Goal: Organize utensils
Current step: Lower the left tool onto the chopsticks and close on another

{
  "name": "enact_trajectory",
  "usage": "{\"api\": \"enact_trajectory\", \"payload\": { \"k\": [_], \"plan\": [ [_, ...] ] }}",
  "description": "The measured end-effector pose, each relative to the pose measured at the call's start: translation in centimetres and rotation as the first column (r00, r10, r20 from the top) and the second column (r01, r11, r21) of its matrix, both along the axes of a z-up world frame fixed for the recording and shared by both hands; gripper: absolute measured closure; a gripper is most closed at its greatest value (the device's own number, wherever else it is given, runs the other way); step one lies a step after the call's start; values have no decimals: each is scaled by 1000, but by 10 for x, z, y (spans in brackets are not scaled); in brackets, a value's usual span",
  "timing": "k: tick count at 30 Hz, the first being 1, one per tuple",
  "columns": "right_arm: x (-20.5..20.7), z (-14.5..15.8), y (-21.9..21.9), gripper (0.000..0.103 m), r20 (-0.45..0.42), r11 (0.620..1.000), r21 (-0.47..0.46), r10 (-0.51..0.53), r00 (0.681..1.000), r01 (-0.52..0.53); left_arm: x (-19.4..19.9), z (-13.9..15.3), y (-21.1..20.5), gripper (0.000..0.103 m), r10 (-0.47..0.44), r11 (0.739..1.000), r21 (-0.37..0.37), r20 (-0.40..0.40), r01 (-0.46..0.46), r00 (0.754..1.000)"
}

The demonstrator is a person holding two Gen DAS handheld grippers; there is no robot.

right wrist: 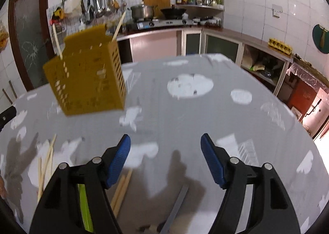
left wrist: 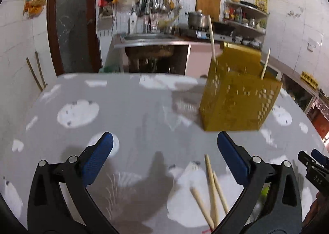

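Two claws hang open and empty over the worktop (left wrist: 127, 98), a grey cloth with white patches. The yellow holder (left wrist: 236, 98) stands toward the far side with two chopsticks (left wrist: 211, 38) already upright in it. The left claw (left wrist: 164, 145) has several loose chopsticks (left wrist: 211, 190) lying just below its gap; the right claw (right wrist: 165, 145) has more chopsticks (right wrist: 121, 190) and a grey strip (right wrist: 176, 207) beneath it. A good pickup probably means lowering one claw squarely across a single stick near its middle, closing gently, then tipping it upright before carrying it to the holder.
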State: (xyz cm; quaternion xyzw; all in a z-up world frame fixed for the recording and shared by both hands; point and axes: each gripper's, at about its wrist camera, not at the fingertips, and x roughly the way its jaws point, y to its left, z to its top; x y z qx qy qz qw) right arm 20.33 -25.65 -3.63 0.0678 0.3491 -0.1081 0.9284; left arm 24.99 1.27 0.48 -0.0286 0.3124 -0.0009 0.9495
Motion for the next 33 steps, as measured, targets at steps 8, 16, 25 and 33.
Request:
{"api": "enact_trajectory", "payload": {
  "k": [8,16,25,33],
  "plan": [
    [-9,-17,11,33,-53,1000,-15,8,999,-8,-7,-39,-10,5,-10,999,33,-105,14,994],
    [-4,-25,10,33,-97,1000,10,1,995,0,-2,-63,-8,5,-13,1000,-12,-220,11,975],
    [-1,-28,15,33,-121,1000,-2,9,993,-9,2,-74,-12,5,-13,1000,13,-277,17,961],
    [1,-31,20,33,-160,1000,-13,10,987,-13,-1,-74,-25,6,-30,996,67,-289,51,957]
  ]
}}
